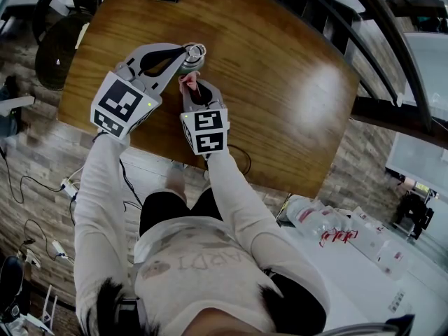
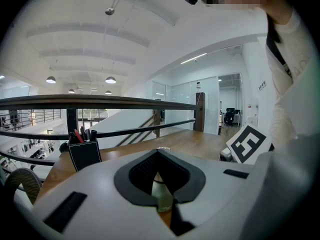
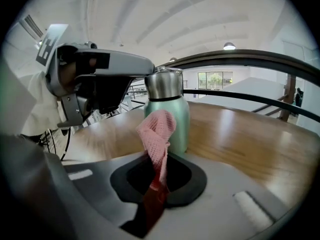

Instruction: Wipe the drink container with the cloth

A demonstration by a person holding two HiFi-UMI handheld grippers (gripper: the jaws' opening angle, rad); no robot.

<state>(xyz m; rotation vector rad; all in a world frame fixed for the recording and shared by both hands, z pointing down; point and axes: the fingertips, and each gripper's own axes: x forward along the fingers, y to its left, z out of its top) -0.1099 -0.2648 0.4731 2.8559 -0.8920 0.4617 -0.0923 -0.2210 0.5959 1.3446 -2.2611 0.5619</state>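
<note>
A mint-green drink bottle with a steel cap stands upright on the wooden table; the head view shows its top. My left gripper reaches in from the left and is shut on the bottle up by its cap. Between its pads, in the left gripper view, a strip of the green bottle shows. My right gripper is just in front of the bottle, shut on a pink mesh cloth. The cloth sticks up from the jaws, close against the bottle's near side.
A black pen holder stands at the table's far edge, in front of a dark railing. A chair is off the table's left end. A white table with packets lies to the right, behind me.
</note>
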